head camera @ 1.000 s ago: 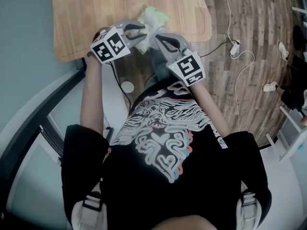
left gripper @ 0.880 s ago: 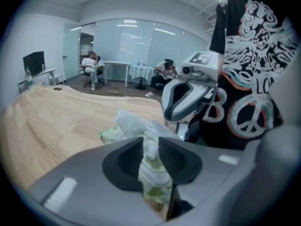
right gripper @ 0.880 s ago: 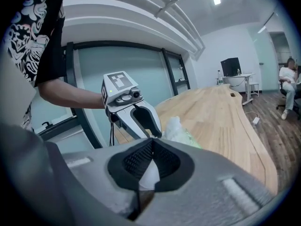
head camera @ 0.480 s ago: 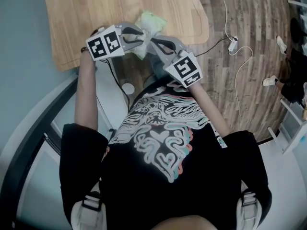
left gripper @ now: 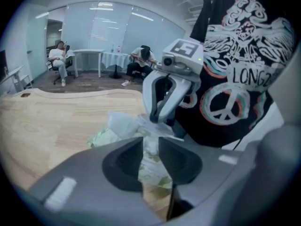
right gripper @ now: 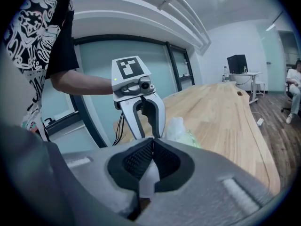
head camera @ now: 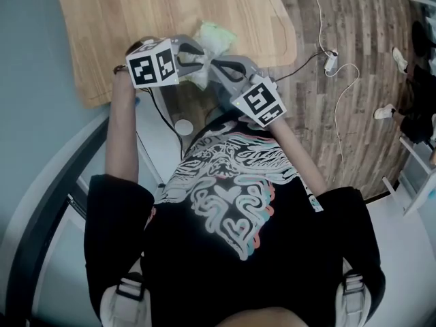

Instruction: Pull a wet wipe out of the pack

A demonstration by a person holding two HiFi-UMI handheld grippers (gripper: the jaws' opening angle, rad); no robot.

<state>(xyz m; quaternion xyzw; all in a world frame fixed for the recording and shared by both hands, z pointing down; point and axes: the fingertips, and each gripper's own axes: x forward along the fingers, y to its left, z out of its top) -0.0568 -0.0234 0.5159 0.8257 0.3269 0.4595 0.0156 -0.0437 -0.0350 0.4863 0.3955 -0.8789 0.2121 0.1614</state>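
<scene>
A green-and-white wet wipe pack (head camera: 215, 35) sits at the near edge of the wooden table (head camera: 122, 19). My left gripper (head camera: 201, 63) comes in from the left, and its jaws (left gripper: 150, 155) are shut on the pack's crinkled near end (left gripper: 151, 166). Facing it, my right gripper (head camera: 212, 67) is shut on a white wet wipe (right gripper: 148, 181), which shows as a strip pinched between its ribbed pads. In the left gripper view the right gripper (left gripper: 158, 121) stands just over the pack's top. The pack's opening is hidden.
The table's rounded near edge is directly under both grippers, with wood floor beyond it. Cables and a plug (head camera: 332, 63) trail on the floor to the right. A dark window frame (head camera: 61, 189) curves at the left. Seated people (left gripper: 141, 60) are far off.
The left gripper has rolled, so its marker cube now shows a different tilt. Both grippers stay at the pack, and the right one has hardly moved.
</scene>
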